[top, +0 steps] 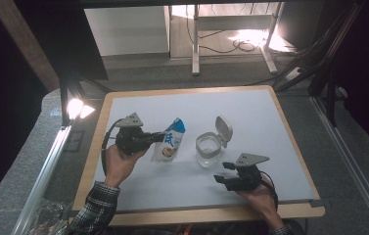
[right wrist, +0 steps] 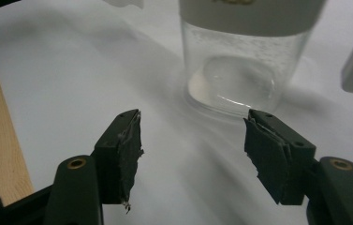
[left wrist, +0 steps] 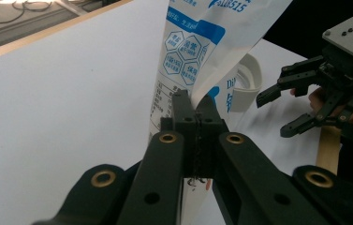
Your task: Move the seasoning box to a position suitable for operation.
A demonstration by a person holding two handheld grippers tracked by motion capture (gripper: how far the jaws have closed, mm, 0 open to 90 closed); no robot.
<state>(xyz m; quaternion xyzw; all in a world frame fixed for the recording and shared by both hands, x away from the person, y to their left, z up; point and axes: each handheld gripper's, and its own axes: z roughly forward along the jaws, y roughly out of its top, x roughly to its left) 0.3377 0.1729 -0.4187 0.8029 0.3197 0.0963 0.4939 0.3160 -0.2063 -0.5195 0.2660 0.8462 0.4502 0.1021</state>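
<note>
Beside the jar (top: 208,148), left tool (top: 158,138) pinches the pouch (top: 170,142).

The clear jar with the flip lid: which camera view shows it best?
The high view: the whole clear jar with its open lid shows. The right gripper view shows its lower body close. The left gripper view shows part of the lid behind the pouch.

White mat (top: 250,105) on wooden table (top: 206,214); lamp (top: 74,107), perhaps, at left.
</note>
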